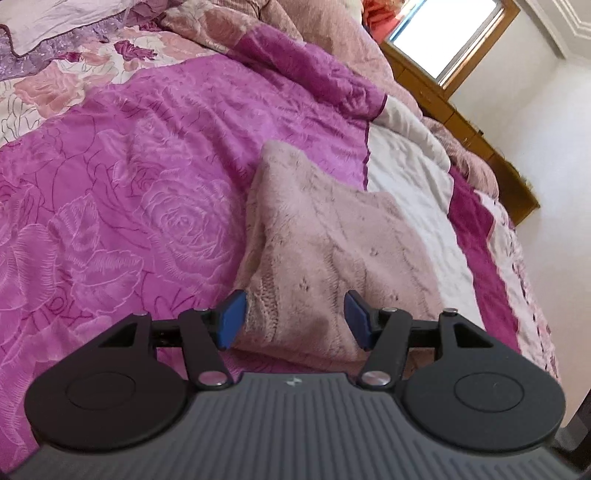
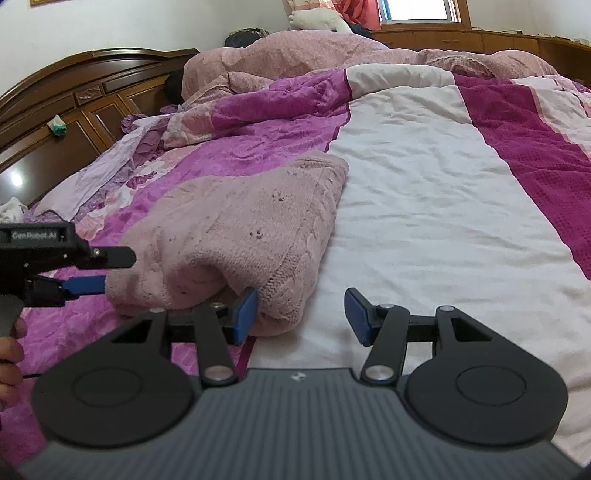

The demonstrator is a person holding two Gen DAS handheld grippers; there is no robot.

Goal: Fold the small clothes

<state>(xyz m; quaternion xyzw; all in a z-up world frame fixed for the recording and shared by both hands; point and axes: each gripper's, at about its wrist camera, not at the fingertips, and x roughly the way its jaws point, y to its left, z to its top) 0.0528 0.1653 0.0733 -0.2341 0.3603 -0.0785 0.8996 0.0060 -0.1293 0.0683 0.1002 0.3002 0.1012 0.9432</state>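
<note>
**Two grippers at the near edge of a folded pink sweater**

One folded, dusty-pink cable-knit sweater point(image 2: 236, 236) lies on a bed, straddling the border between a magenta rose-patterned quilt point(image 1: 122, 206) and a white bedcover panel point(image 2: 424, 206).

The left gripper point(image 1: 294, 320), black with blue pads, has its jaws spread. The sweater's near edge sits between them, and the pads do not press on it. In the right wrist view this same gripper comes in from the left, its blue fingertip just beside the sweater's left edge, with the person's hand point(image 2: 9, 354) behind it.

The right gripper point(image 2: 301, 316) also has its jaws spread. Its left pad touches the sweater's near right corner; its right pad is over bare white cover.

Behind are a rumpled pink duvet point(image 2: 295, 55), a carved dark wooden headboard point(image 2: 74, 99) and a bright window point(image 1: 443, 33).
</note>
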